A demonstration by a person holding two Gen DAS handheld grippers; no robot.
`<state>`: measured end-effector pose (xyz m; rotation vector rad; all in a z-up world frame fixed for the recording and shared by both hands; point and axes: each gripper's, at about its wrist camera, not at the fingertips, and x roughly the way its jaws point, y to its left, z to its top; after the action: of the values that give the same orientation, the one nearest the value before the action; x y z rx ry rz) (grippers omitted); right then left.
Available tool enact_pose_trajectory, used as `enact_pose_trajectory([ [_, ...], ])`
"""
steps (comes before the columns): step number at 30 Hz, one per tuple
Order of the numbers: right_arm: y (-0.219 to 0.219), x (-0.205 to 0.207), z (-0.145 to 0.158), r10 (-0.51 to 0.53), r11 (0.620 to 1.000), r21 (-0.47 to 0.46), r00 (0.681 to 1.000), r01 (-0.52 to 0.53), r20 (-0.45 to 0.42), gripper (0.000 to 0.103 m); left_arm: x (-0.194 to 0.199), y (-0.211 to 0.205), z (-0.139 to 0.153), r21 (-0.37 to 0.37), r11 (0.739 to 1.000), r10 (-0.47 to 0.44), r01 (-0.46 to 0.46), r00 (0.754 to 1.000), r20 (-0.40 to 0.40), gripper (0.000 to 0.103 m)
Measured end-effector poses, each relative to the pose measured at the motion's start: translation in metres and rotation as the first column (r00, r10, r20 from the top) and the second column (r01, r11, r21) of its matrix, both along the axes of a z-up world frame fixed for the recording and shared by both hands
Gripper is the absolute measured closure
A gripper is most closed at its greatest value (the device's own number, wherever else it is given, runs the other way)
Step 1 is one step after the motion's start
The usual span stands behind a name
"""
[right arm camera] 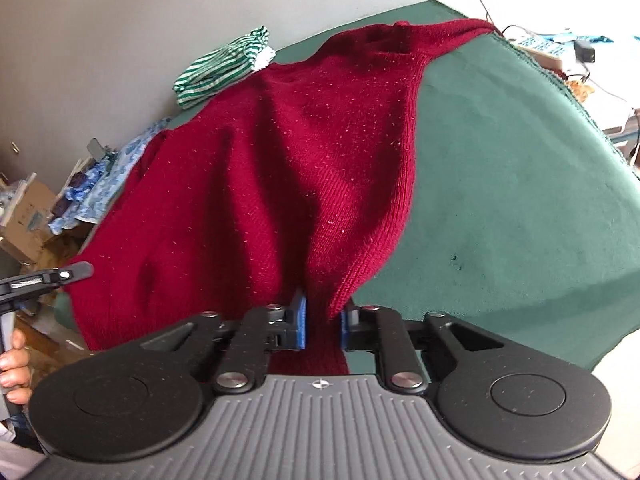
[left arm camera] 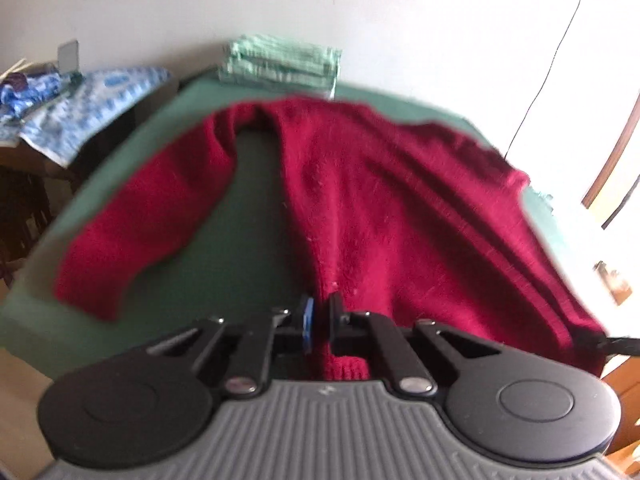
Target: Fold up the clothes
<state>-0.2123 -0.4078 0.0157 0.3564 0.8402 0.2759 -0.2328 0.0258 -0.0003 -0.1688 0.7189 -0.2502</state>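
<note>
Green cloth-covered table point(left arm camera: 248, 200) fills most of both views; its bare surface is widest on the right side of the right wrist view point(right arm camera: 520, 184).

Dark red knit sweater point(left arm camera: 380, 208) lies spread over the table, body toward the near edge, one sleeve point(left arm camera: 140, 224) angled out flat to the left in the left wrist view. From the right wrist view the sweater point(right arm camera: 260, 168) is lifted into folds that converge on the gripper; its far end reaches the table's back edge.

Left gripper point(left arm camera: 319, 320): jaws narrow, closed on the sweater's near hem edge; the knit passes between the pads and hangs below them. View is motion-blurred.

Right gripper point(right arm camera: 323, 324): jaws narrow, clamped on a bunched strip of the sweater's hem, which runs down between the blue pads point(right arm camera: 301, 322).

The left gripper also shows at the left edge of the right wrist view point(right arm camera: 60, 276), at the sweater's edge, with the person's hand point(right arm camera: 16, 368) on its handle below.

Folded green-and-white striped garment point(left arm camera: 280, 64) sits at the table's far edge against the wall, just beyond the sweater.

Blue-and-white patterned fabric point(left arm camera: 84, 100) lies off the table to the left, on cardboard boxes point(right arm camera: 28, 216).
</note>
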Motion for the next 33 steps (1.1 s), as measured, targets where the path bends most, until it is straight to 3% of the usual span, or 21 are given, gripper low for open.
enact_pose_trajectory([
  [4,-0.010,-0.013,0.014,0.038,0.999,0.009,0.999,-0.038,-0.009,0.094,-0.039,0.005,0.032,0.044,0.999,-0.028,0.027,0.999,0.018,0.102],
  [8,-0.013,-0.021,0.017,0.064,0.998,0.007,0.997,-0.064,-0.042,0.093,-0.054,0.003,0.026,0.077,0.996,-0.040,0.043,0.998,-0.041,0.102],
  [11,-0.010,-0.021,0.013,0.079,0.997,-0.024,0.996,-0.080,-0.044,0.087,-0.044,-0.002,0.003,0.097,0.995,-0.027,0.036,0.996,-0.087,0.100],
  [13,-0.008,-0.020,0.018,0.092,0.994,-0.057,0.995,-0.093,-0.026,0.081,-0.032,-0.006,0.006,0.107,0.993,-0.039,0.046,0.997,-0.062,0.100],
  [14,-0.008,-0.019,0.020,0.099,0.992,-0.074,0.995,-0.100,-0.017,0.081,-0.026,-0.008,0.007,0.113,0.992,-0.046,0.051,0.998,-0.050,0.095],
  [19,-0.003,-0.016,0.032,0.135,0.979,-0.157,0.991,-0.129,0.025,0.081,0.002,-0.018,0.014,0.141,0.987,-0.077,0.075,0.997,0.011,0.093],
  [21,-0.001,-0.013,0.036,0.146,0.972,-0.193,0.988,-0.135,0.041,0.069,0.014,-0.022,0.016,0.152,0.985,-0.090,0.084,0.995,0.035,0.084],
  [22,0.002,-0.005,0.034,0.134,0.968,-0.220,0.990,-0.120,0.047,0.053,0.019,-0.024,0.018,0.158,0.983,-0.097,0.088,0.994,0.047,0.069],
  [23,0.005,0.002,0.031,0.122,0.963,-0.248,0.991,-0.105,0.053,0.047,0.025,-0.026,0.019,0.164,0.982,-0.103,0.092,0.993,0.059,0.053],
  [25,0.011,0.018,0.026,0.099,0.951,-0.301,0.993,-0.075,0.066,0.049,0.037,-0.030,0.022,0.176,0.979,-0.117,0.101,0.990,0.083,0.042],
  [27,0.010,0.032,0.015,0.064,0.948,-0.316,0.997,-0.048,0.043,0.049,0.050,-0.038,0.022,0.185,0.976,-0.134,0.113,0.985,0.105,0.042],
  [28,0.008,0.038,0.008,0.045,0.950,-0.310,0.999,-0.035,0.025,0.049,0.062,-0.048,0.016,0.185,0.974,-0.148,0.127,0.984,0.102,0.044],
  [31,0.004,0.047,-0.001,0.000,0.960,-0.280,0.999,0.011,0.039,0.054,0.095,-0.067,-0.004,0.177,0.969,-0.182,0.172,0.982,0.042,0.062],
  [33,0.003,0.048,-0.002,-0.001,0.960,-0.281,0.999,0.012,0.039,0.090,0.111,-0.072,-0.016,0.165,0.966,-0.199,0.197,0.980,-0.002,0.063],
])
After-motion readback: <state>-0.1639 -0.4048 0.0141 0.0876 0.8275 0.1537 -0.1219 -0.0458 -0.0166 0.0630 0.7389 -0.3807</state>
